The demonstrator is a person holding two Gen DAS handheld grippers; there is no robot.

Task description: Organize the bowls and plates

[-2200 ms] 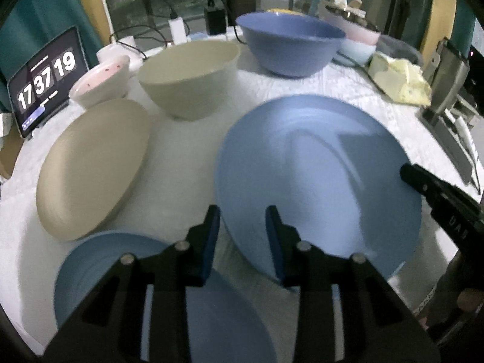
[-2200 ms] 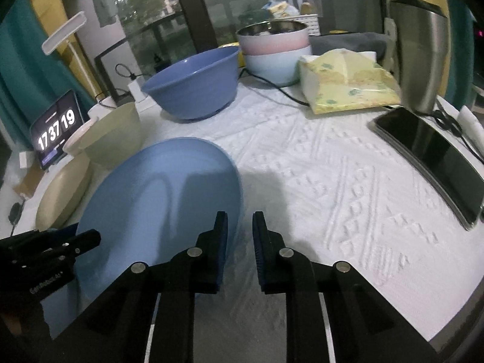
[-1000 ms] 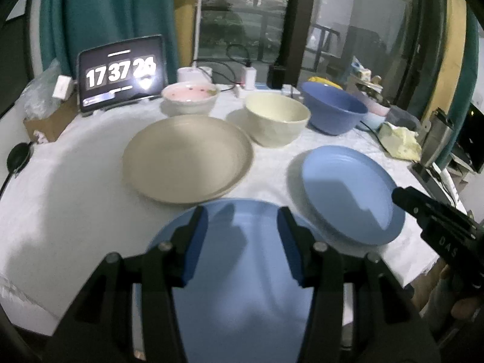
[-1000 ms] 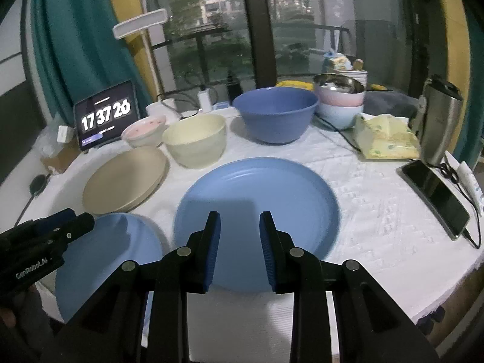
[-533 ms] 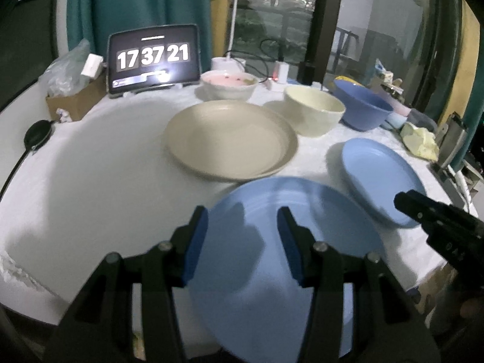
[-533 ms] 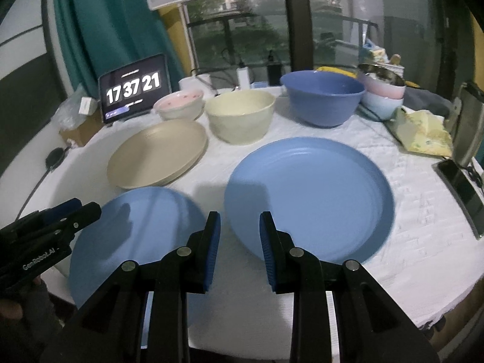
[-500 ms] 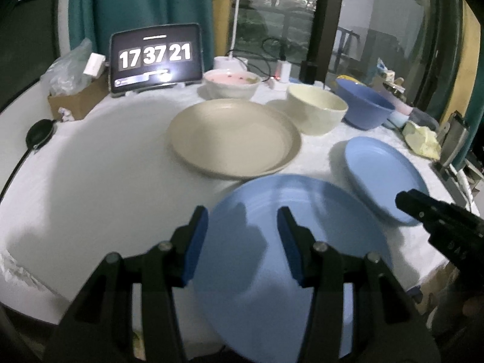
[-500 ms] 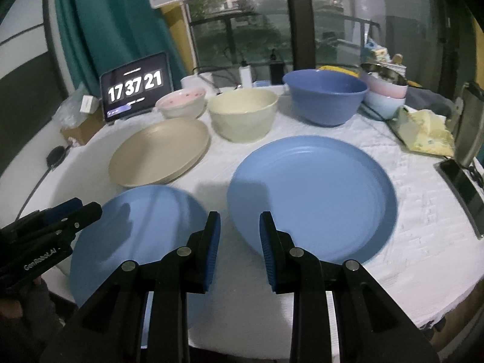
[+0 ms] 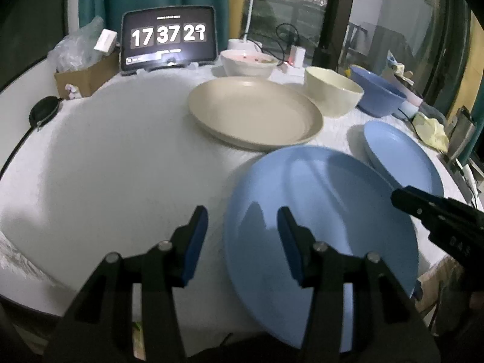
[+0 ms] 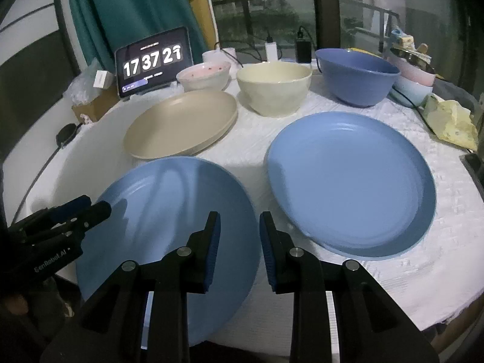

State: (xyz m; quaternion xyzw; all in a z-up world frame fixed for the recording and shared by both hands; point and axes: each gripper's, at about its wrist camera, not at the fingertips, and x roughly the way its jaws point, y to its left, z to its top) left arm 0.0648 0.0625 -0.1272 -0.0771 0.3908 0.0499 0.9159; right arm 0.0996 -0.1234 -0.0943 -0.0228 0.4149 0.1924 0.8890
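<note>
A blue plate (image 9: pixel 326 205) lies at the table's near edge, also in the right wrist view (image 10: pixel 169 211). A second blue plate (image 10: pixel 351 190) lies to its right and shows in the left wrist view (image 9: pixel 402 157). A beige plate (image 9: pixel 254 113) (image 10: pixel 181 124) lies behind. A cream bowl (image 10: pixel 273 87), a blue bowl (image 10: pixel 357 75) and a pink-lined bowl (image 10: pixel 204 75) stand further back. My left gripper (image 9: pixel 242 236) is open and empty at the near plate's left rim. My right gripper (image 10: pixel 239 251) is open and empty above that plate's right rim.
A tablet clock (image 9: pixel 169 39) stands at the back left beside a cardboard box (image 9: pixel 84 75). Stacked bowls (image 10: pixel 414 72), a yellow packet (image 10: pixel 450 121) and a phone (image 10: pixel 475 163) are at the right. Cables and chargers (image 10: pixel 272 50) lie at the back.
My left gripper has swung left, so the near blue plate now sits right of centre in its view. My right gripper has shifted slightly left over that plate's rim. Both stay open.
</note>
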